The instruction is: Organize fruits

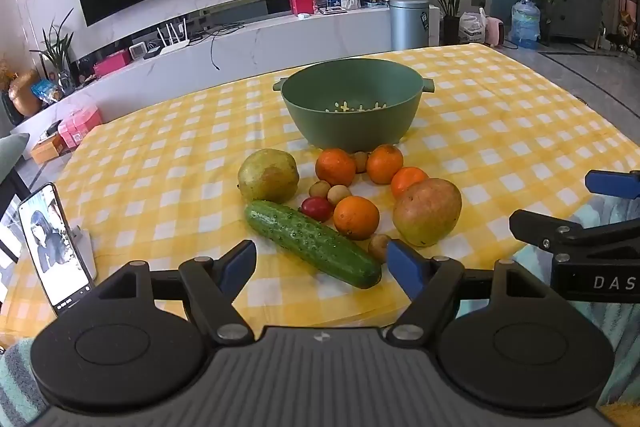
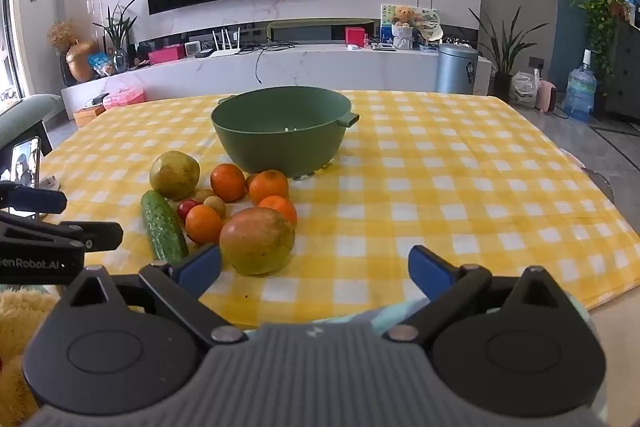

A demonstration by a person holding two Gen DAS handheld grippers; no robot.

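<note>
You're at the very start: nothing's in the green bowl [image 1: 350, 115] mid-table yet, and the fruit pile [image 1: 352, 195] sits toward the near edge. Your left gripper [image 1: 320, 263] and right gripper [image 2: 316, 267] are spread wide, empty. Next, close on the nearest cucumber [image 1: 312, 243] or mango [image 2: 257, 241].

Both looking down at a slant from the near table edge toward the TV wall, left view close behind the cucumber [image 1: 312, 243], right view beside it further right, sharing the green bowl [image 1: 352, 115] and fruit pile.
</note>
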